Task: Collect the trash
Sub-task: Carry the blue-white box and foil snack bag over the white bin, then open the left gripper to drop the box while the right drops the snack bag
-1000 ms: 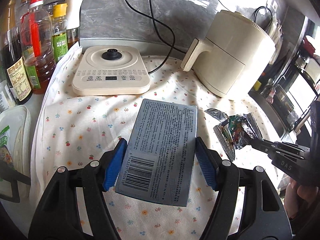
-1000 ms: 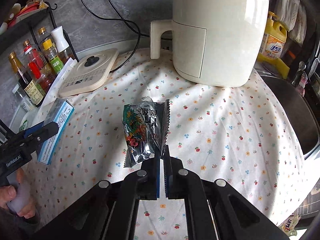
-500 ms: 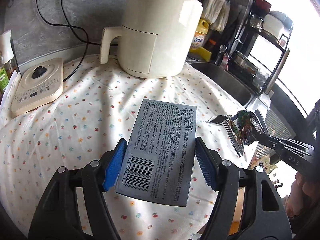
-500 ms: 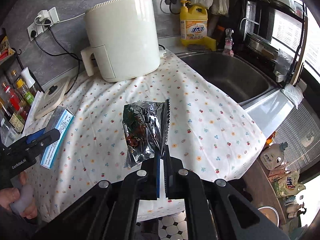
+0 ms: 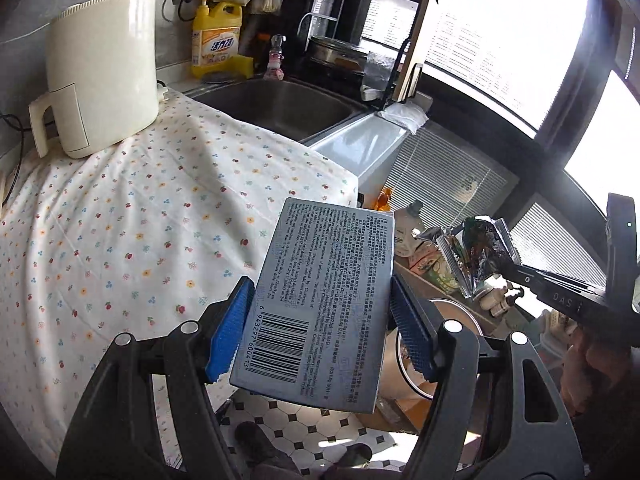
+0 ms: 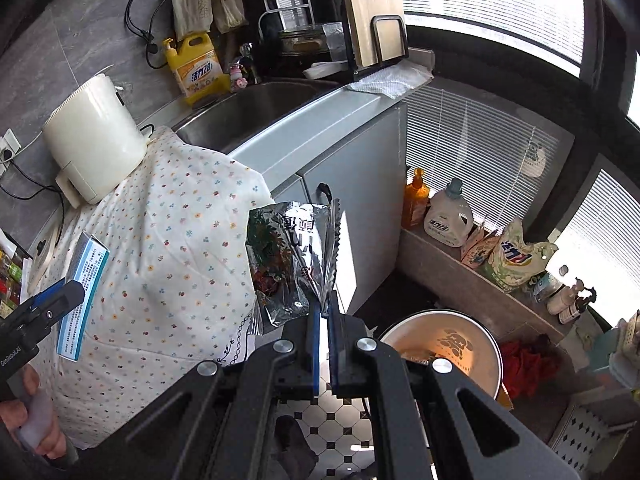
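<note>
My left gripper point(image 5: 320, 320) is shut on a grey-blue cardboard box point(image 5: 320, 300) with a barcode, held in the air past the counter's edge. The box also shows in the right wrist view point(image 6: 82, 280). My right gripper point(image 6: 323, 312) is shut on a crumpled silver foil snack wrapper point(image 6: 288, 264), held above the floor; the wrapper shows in the left wrist view point(image 5: 476, 256) too. A round bin point(image 6: 444, 352) with a pale inside stands on the floor below and right of the wrapper; it shows partly behind the box in the left wrist view point(image 5: 456, 312).
The counter with a flowered cloth point(image 5: 120, 220) lies to the left, with a cream air fryer point(image 5: 100, 72), a sink point(image 5: 272, 108) and a yellow detergent bottle point(image 5: 216, 40). A low ledge point(image 6: 460, 276) with bottles and bags runs beside the bin. The floor has black-and-white tiles point(image 6: 332, 420).
Both grippers have swung right, away from the counter, carrying the box and the wrapper out over the floor near the bin. Both grips are unchanged.
</note>
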Available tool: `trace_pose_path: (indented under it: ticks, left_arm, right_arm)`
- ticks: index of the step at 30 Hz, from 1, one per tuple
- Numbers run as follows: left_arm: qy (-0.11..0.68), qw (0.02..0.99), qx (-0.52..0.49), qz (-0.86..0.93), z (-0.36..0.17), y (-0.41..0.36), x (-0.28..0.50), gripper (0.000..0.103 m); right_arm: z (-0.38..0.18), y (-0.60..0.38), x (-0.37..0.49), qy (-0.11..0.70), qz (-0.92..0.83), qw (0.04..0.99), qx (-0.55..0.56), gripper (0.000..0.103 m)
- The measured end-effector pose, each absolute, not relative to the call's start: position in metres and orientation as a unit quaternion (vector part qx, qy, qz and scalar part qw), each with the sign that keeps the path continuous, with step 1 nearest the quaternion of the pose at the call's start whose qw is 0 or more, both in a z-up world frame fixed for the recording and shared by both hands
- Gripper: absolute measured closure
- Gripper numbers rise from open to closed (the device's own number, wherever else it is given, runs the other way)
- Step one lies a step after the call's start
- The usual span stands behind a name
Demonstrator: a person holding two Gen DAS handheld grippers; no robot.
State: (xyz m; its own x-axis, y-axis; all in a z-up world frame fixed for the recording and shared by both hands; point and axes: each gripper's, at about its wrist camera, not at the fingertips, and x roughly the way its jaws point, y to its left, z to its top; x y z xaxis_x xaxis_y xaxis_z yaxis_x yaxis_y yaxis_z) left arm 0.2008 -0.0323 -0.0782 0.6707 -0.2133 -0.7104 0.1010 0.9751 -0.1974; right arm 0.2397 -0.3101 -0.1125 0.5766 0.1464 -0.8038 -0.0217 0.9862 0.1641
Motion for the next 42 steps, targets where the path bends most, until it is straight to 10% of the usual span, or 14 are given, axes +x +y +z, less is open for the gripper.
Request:
trace_pose_path:
  ticks: [10, 14, 38, 42]
  left_arm:
    - [0.422, 0.896, -0.031, -0.135, -0.089, -0.122, 0.195, 0.034]
    - [0.430, 0.891, -0.020, -0.146, -0.096, -0.143, 0.197, 0.034]
    - [0.470, 0.842, 0.017, -0.266, -0.148, -0.295, 0.243, 0.033]
    - [0.464, 0.845, -0.005, -0.266, -0.146, -0.302, 0.247, 0.013]
  right_arm:
    - [-0.161, -0.416, 0.215, 0.497, -0.017, 0.859, 0.121, 0.093]
    - [-0.162, -0.436, 0.202, 0.483, -0.023, 0.865, 0.134, 0.043]
    - [-0.130, -0.545, 0.097, 0.459, -0.132, 0.861, 0.176, 0.045]
    - [-0.130, -0.555, 0.087, 0.458, -0.142, 0.860, 0.177, 0.043]
